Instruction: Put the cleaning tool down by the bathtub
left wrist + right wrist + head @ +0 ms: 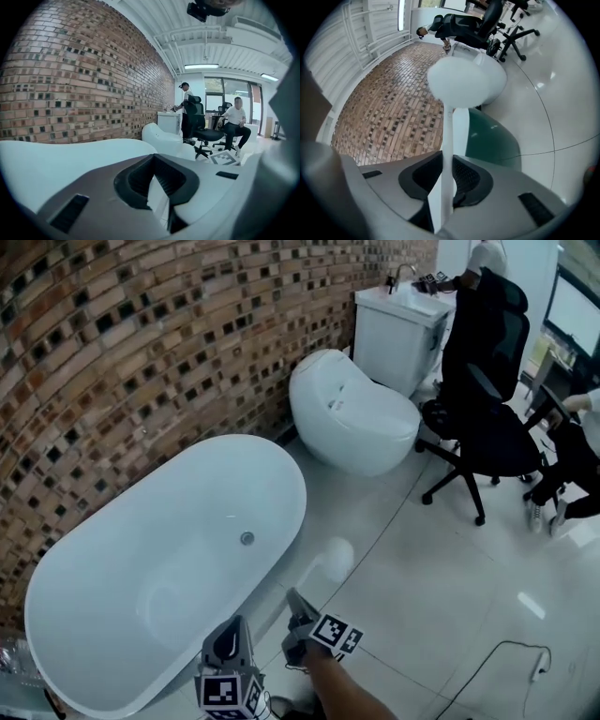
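1. Starting with head view: right tool (pixel 298 607) clamps the white long-handled scrubber (pixel 326 563) by its thin handle. The round head sticks out ahead of the jaws, over the floor (pixel 422 587) just beside the bathtub (pixel 277 486) outer wall. Long axis runs away from the person, roughly along the bathtub side toward the toilet (pixel 352 418). The head is blurred, so I can't tell if it touches the floor.
2. Same view: left tool (pixel 232 629) sits nearer the bathtub rim, low at frame bottom, carrying nothing. The right hand has the scrubber. The set-down spot looks to lie under and ahead of it, bathtub on its left.
3. Room: glossy floor wide open to the right. A cable (pixel 497 652) lies well apart at lower right, and an office chair (pixel 483 409) stands well apart past the toilet. The only close edge is the bathtub wall.
4. Left gripper view: left tool (pixel 153 161) has its jaws drawn together, tips appear to meet, nothing between. Bathtub rim (pixel 56 159) fills the left, brick wall (pixel 84 70) behind.
5. Right gripper view: right tool (pixel 451 164) pads pinch the flat white handle at a narrow opening, with the scrubber head (pixel 459 84) straight out ahead. The view is rolled, with floor at right and brick wall at left.
6. Judgement: next is likely lowering the head to the floor and letting go. Risk: the thin handle tips or rolls against the bathtub wall.
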The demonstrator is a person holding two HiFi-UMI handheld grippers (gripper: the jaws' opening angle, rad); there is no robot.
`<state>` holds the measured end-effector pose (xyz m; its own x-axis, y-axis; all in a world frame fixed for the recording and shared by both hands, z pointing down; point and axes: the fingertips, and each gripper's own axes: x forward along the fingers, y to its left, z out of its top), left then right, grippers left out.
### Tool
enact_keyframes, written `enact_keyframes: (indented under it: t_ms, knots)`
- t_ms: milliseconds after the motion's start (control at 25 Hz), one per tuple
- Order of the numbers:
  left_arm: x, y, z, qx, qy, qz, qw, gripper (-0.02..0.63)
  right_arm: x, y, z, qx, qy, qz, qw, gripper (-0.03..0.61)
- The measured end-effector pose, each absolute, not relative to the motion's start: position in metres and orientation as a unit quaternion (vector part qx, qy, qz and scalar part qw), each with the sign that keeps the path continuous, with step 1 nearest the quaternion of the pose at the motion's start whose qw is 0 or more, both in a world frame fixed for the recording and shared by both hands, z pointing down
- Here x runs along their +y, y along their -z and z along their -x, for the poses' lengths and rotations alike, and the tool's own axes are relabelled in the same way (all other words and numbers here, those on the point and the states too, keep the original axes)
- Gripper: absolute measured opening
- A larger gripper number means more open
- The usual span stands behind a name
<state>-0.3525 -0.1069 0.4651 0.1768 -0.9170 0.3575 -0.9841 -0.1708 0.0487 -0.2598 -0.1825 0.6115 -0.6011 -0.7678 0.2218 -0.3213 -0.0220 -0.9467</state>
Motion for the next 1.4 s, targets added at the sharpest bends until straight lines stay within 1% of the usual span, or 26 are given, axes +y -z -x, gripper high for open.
enact_keyframes:
  t_ms: [280, 560, 760, 960, 1160, 1400]
  knots:
    - [-0.134, -0.591, 0.332, -0.612, -0.144, -0.765, 0.141, 0.005, -0.215, -0.741, 0.263, 0.654, 0.61, 0.411, 0.176, 0.08]
    - [-0.16, -0.705, 0.33, -0.61, -0.148, -0.763, 0.156, 0.005, -0.242, -0.864, 0.27, 0.638, 0.627, 0.419, 0.155, 0.08]
    - [-0.169, -0.787, 0.341, -0.611, -0.161, -0.758, 0.161, 0.005, -0.251, -0.934, 0.281, 0.639, 0.631, 0.42, 0.131, 0.081]
    - [-0.18, -0.843, 0.348, -0.623, -0.15, -0.75, 0.165, 0.005, -0.253, -1.002, 0.289, 0.628, 0.649, 0.415, 0.108, 0.083]
    - [-0.177, -0.904, 0.358, -0.62, -0.176, -0.747, 0.164, 0.005, -0.251, -1.07, 0.302, 0.61, 0.663, 0.425, 0.087, 0.084]
    - [-0.169, -0.919, 0.362, -0.62, -0.158, -0.754, 0.152, 0.005, -0.241, -1.133, 0.311, 0.598, 0.671, 0.437, 0.044, 0.084]
